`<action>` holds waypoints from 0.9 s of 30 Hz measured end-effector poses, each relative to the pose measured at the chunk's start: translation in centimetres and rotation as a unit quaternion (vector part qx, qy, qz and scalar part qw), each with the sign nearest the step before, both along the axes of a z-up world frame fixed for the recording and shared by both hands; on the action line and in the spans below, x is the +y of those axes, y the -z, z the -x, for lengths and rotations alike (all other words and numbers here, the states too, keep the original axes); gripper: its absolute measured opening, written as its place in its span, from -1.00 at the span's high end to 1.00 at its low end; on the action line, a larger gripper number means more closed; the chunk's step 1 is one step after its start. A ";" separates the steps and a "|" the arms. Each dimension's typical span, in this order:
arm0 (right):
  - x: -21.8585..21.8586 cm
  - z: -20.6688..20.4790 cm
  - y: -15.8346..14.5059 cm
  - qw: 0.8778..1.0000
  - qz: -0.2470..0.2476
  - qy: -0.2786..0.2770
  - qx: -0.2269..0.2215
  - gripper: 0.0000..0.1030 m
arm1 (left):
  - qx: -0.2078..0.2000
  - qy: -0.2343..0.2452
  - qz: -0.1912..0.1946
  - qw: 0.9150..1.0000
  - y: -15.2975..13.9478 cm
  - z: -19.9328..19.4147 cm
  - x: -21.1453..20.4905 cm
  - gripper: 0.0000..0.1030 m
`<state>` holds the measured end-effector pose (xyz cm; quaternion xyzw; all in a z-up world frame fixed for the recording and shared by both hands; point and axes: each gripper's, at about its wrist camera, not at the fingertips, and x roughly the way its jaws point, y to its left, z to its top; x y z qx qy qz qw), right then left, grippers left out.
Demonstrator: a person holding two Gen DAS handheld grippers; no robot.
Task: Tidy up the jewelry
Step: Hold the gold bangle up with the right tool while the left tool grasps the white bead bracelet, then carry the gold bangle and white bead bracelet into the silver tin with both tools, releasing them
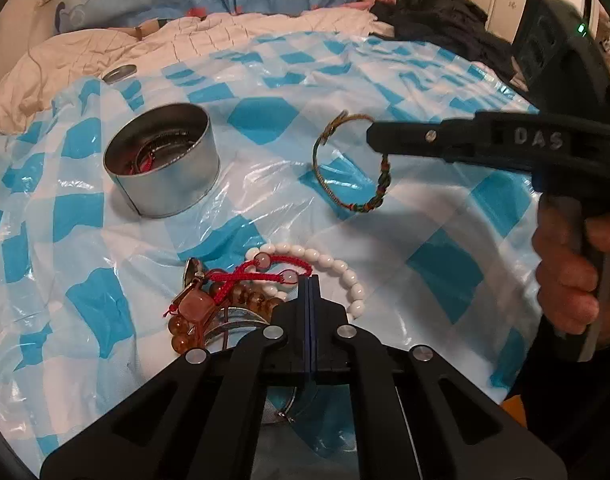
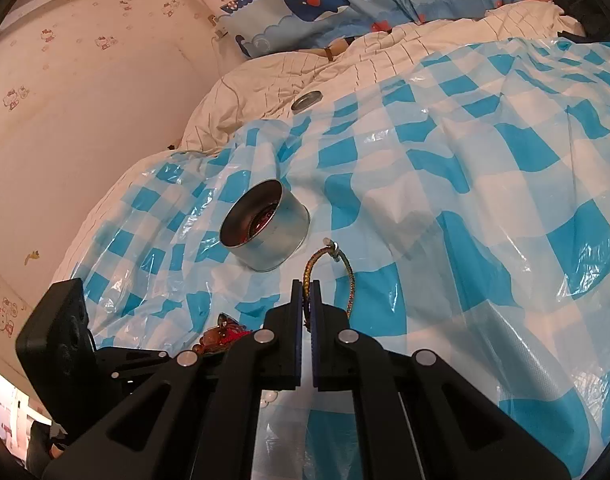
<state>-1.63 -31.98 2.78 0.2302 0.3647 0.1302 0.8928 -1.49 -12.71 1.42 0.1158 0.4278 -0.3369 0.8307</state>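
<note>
So a fair bit is hard to read here. The pile of jewelry near the bottom of the left wrist view is half buried under the left gripper [image 1: 312,280], and there's something shiny and round under it, maybe a lid or a mirror, can't say which. What sits inside the round metal tin [image 1: 163,160] is just a dark reddish tangle, too murky to name. In the right wrist view the pile is nearly all cut off behind the gripper's frame.

The tongs: the left gripper's jaws are pressed fully together, tips right at the red cord bracelet [image 1: 261,270] where it lies over the white bead bracelet [image 1: 337,272]. Whether they actually pinch the cord I can't tell, the tips cover that spot. The amber bead bracelet [image 1: 225,300] lies just to the left, touching the red one. The right gripper [image 2: 306,292] is nearly closed, clamped on the braided multicolour bracelet [image 2: 347,276], which arcs up out of the jaws clear of the sheet; from the left wrist view it hangs as a loop off the tip.

Room-wise, the blue-and-white checked plastic sheet [image 1: 385,80] has lots of open space to the right and behind the tin. A small flat metal lid [image 1: 119,73] sits at the sheet's far edge on the cream quilt [image 1: 225,32]. The tin stands between pile and lid
</note>
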 end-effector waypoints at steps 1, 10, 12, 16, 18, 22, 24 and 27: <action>0.2 0.1 0.1 1.000 0.000 0.000 0.000 0.92 | 0.002 0.001 0.008 1.000 -0.2 0.0 0.2 1.00; 0.2 0.0 0.1 1.000 -0.002 -0.001 0.002 0.92 | -0.030 0.068 -0.030 0.997 -0.3 2.0 -1.8 0.08; -0.1 0.0 0.1 1.000 -0.002 -0.001 0.001 0.92 | -0.051 0.075 -0.049 0.995 0.1 2.4 -2.9 -0.11; 0.0 0.1 0.1 1.000 -0.003 -0.001 0.002 0.92 | -0.039 0.077 -0.058 0.995 0.9 2.1 -4.1 -0.09; 0.0 0.0 0.1 1.000 -0.002 -0.001 0.001 0.92 | -0.012 0.083 -0.043 0.996 1.1 1.7 -4.1 0.47; 0.0 0.1 0.2 1.000 -0.005 0.001 0.002 0.92 | 0.007 0.086 -0.028 0.996 1.0 1.7 -4.0 0.87; 0.0 0.1 0.2 1.000 -0.004 0.000 0.001 0.92 | 0.017 0.081 -0.013 0.996 0.9 1.5 -3.4 0.88; 0.0 0.3 0.2 1.000 -0.005 0.002 -0.001 0.92 | 0.025 0.075 0.035 0.996 -0.3 1.2 -2.3 0.88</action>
